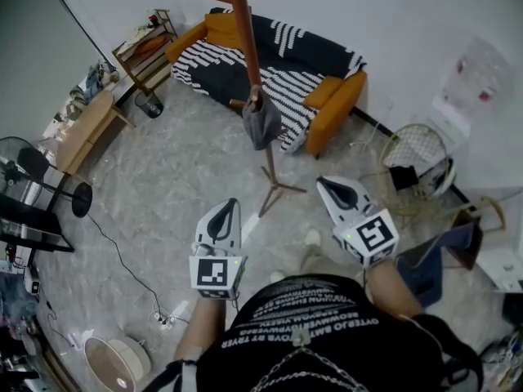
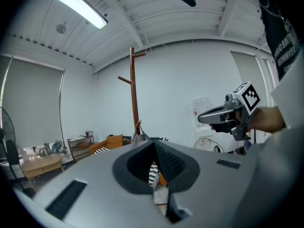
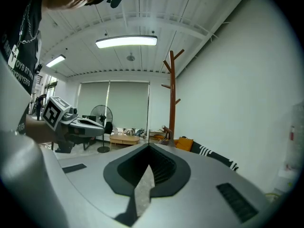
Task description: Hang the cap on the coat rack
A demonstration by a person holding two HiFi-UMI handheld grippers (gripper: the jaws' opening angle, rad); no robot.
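Note:
A grey cap (image 1: 261, 121) hangs from a low peg of the brown wooden coat rack (image 1: 248, 39), which stands on the marble floor ahead of me. My left gripper (image 1: 231, 206) is held below the rack's feet, shut and empty. My right gripper (image 1: 322, 183) hovers to the right of the feet, its jaws together with nothing in them. The left gripper view shows the coat rack (image 2: 133, 89) upright with the cap (image 2: 138, 136) low on it, beyond the shut left gripper (image 2: 154, 143). In the right gripper view the rack (image 3: 172, 99) rises behind the closed right gripper (image 3: 148, 147).
An orange sofa (image 1: 337, 96) with a black-and-white striped blanket stands behind the rack. A wooden table (image 1: 82, 129), a shelf (image 1: 147, 43) and a standing fan (image 1: 24, 170) are at the left. A wire basket (image 1: 417, 158) sits at the right; a power strip (image 1: 163, 321) lies near my feet.

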